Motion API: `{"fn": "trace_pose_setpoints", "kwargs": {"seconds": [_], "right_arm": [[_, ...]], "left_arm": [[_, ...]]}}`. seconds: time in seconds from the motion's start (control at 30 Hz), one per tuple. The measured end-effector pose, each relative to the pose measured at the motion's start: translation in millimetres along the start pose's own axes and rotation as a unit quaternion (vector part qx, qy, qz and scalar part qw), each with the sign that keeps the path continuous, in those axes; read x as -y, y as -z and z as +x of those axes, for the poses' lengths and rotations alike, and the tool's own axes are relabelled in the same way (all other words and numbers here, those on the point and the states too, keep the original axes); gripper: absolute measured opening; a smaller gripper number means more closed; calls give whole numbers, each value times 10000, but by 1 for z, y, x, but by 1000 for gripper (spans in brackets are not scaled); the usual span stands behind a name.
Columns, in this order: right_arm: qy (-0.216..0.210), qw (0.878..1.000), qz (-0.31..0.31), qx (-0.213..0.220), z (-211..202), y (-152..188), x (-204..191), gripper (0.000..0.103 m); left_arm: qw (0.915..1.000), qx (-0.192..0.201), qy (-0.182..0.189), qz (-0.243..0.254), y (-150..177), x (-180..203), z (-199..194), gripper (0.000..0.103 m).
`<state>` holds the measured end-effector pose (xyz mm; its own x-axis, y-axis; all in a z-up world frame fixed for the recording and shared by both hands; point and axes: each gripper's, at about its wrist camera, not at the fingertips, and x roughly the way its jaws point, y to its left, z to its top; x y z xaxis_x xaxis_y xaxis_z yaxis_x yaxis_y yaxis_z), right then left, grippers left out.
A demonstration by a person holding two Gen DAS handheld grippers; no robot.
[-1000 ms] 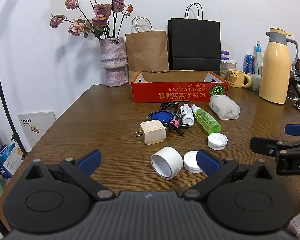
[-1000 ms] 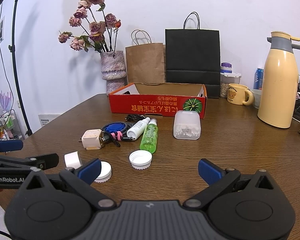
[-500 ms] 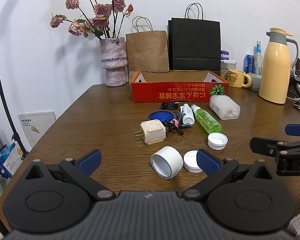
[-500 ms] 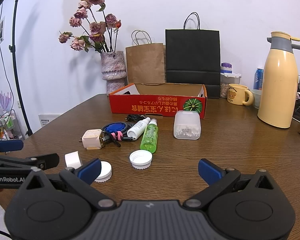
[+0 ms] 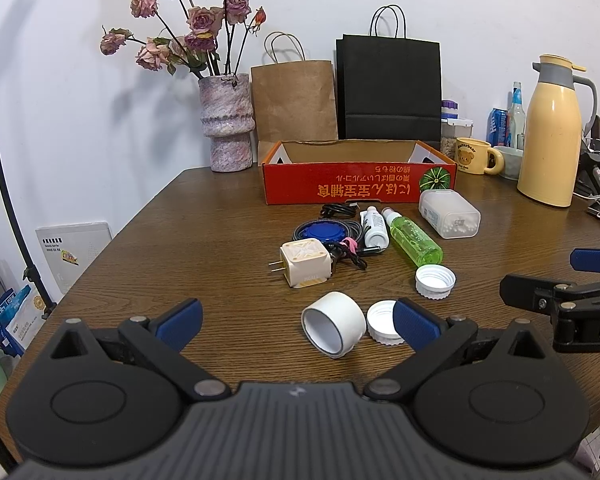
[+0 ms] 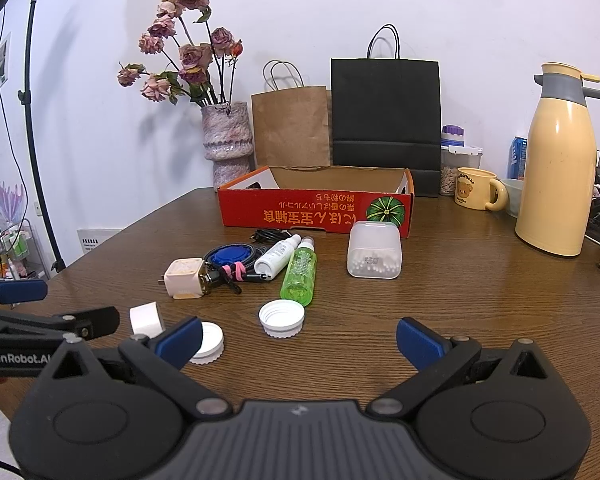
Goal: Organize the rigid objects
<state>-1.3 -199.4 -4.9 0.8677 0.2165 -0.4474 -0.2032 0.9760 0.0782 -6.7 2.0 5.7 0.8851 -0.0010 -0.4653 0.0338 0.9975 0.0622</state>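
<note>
A red cardboard box stands open at the back of the wooden table. In front of it lie a cream plug adapter, a blue cable reel, a white bottle, a green bottle, a clear cotton-swab box, two white caps and a white tape roll. My left gripper is open, low over the table, with the tape roll between its fingers' line. My right gripper is open, just short of a white cap.
A vase of dried roses, a brown bag and a black bag line the wall. A yellow thermos, a bear mug and cans stand at the right. A light-stand pole rises at the left.
</note>
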Motion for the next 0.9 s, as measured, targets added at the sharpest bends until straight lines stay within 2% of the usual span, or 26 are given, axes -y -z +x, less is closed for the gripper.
{"fn": "trace_pose_setpoints", "kwargs": {"seconds": [0.5,0.9], "right_arm": [[8,10000,-14,-25,-1,-3,-3,103],[50,9997,6,-232,19,0,2,103]], "left_arm": [[10000,-57,2,6,1,3,0,103],[9993,-344,108,54,5,1,39,103]]}}
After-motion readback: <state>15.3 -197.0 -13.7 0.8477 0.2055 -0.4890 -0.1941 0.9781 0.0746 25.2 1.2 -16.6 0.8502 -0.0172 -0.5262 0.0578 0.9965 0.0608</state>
